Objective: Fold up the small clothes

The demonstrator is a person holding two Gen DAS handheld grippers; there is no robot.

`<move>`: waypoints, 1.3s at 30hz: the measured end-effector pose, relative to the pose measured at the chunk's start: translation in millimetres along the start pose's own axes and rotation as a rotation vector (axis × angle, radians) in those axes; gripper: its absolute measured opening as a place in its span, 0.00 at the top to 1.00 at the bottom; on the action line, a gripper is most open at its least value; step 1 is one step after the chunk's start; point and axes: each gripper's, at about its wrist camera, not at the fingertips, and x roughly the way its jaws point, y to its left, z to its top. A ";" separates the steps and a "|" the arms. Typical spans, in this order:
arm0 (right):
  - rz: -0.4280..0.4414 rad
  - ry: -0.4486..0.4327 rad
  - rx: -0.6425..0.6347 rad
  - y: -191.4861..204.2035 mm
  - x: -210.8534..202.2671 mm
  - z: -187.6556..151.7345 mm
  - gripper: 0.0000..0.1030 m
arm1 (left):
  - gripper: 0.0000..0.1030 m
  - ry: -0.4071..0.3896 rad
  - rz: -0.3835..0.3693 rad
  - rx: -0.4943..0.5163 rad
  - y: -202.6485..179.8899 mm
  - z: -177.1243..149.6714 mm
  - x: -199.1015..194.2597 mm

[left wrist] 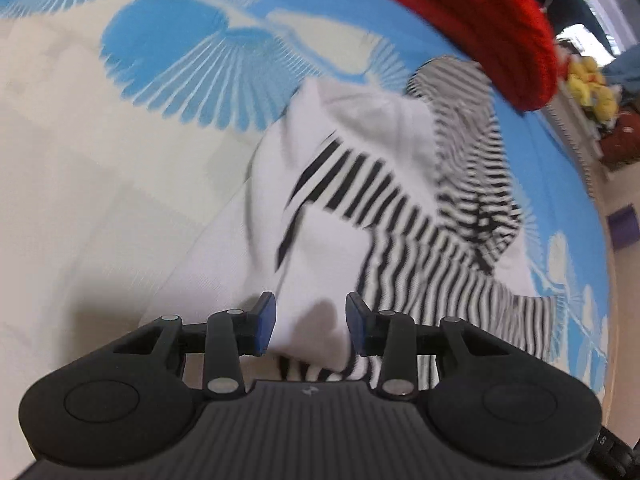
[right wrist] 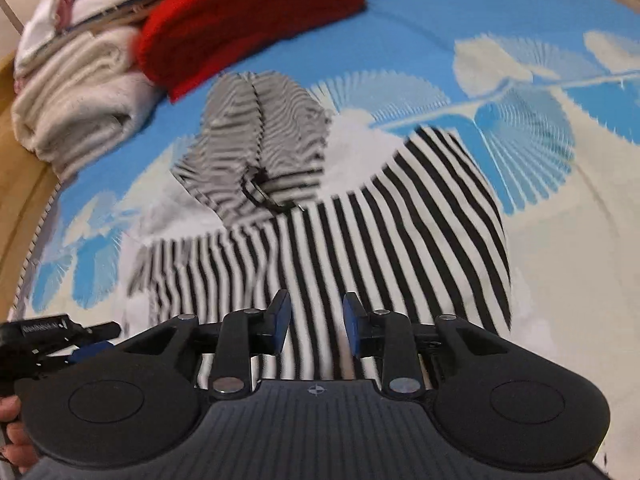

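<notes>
**Striped top partly folded — more folds to go**

From the left wrist view, our left gripper (left wrist: pixel 310 324) stands partly open over the white edge of the striped top (left wrist: pixel 360 200). The cloth lies between the jaws, but the pads do not seem to press on it, so we count nothing as held there. The top sits on the blue-and-cream sheet (left wrist: pixel 180 60), bunched, with one white flap turned over the stripes.

In the right wrist view, our right gripper (right wrist: pixel 316 322) is also partly open, above the striped panel and gripping nothing. The hood end lies rumpled near the red garment (right wrist: pixel 248 20) and the cream stack (right wrist: pixel 76 96), which look already folded.

We judge the fold begun, not finished — the top is uneven, needs squaring, and has yet to join the stack.
</notes>
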 end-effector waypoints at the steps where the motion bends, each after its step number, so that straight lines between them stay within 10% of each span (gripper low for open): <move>1: -0.007 0.017 -0.002 -0.9 2.4 -0.3 0.71 | 0.59 0.012 0.004 -0.009 1.2 -1.2 2.5; 10: -0.009 0.075 0.021 -8.8 15.7 0.6 0.71 | 0.63 0.027 0.082 0.050 -7.7 -8.1 13.8; 14: -0.027 0.083 0.018 -9.7 20.8 1.5 0.71 | 0.95 -0.048 0.167 0.100 -19.8 -13.3 4.1; 39: -0.138 0.113 0.001 -7.3 53.9 -5.8 0.71 | 0.97 -0.297 0.250 0.057 -43.8 -16.3 -46.7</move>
